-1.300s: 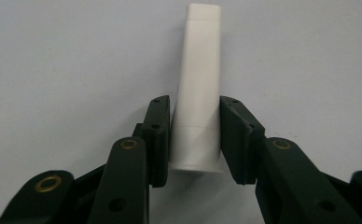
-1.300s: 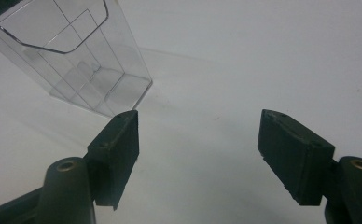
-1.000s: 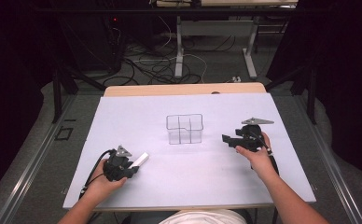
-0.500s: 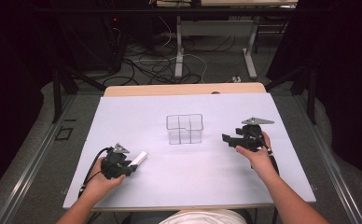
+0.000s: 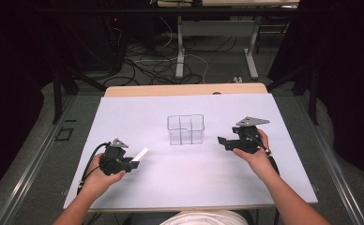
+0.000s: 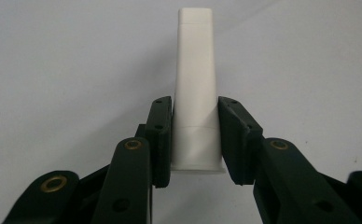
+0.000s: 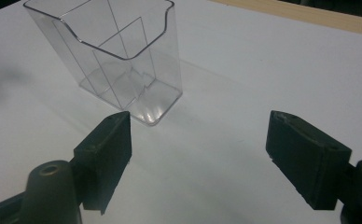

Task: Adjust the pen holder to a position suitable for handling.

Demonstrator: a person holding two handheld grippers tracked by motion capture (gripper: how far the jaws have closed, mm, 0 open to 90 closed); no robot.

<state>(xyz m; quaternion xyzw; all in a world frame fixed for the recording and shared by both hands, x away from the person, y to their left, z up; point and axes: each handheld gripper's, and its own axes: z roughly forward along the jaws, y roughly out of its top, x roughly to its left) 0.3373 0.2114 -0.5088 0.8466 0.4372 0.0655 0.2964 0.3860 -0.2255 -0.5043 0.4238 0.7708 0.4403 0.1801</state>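
at the table's near left, the left gripper [image 5: 134, 164] clenches a white squeeze tube [image 6: 195, 88], now lifted slightly; the right gripper [image 7: 200, 158], jaws just widening and empty, waits beside the clear plastic divided organiser [image 5: 185, 129], likely the tube's destination.

Hidden and cut-off parts at the table

In the left gripper view the white tube's [image 6: 195, 88] lower sides sit behind the two black pads — its printing, if any, can't be made out. In the right gripper view the clear divided holder's [image 7: 123, 65] top left corner runs off the frame. In the high view the person's forearms leave the bottom edge — the tube is too small to read.
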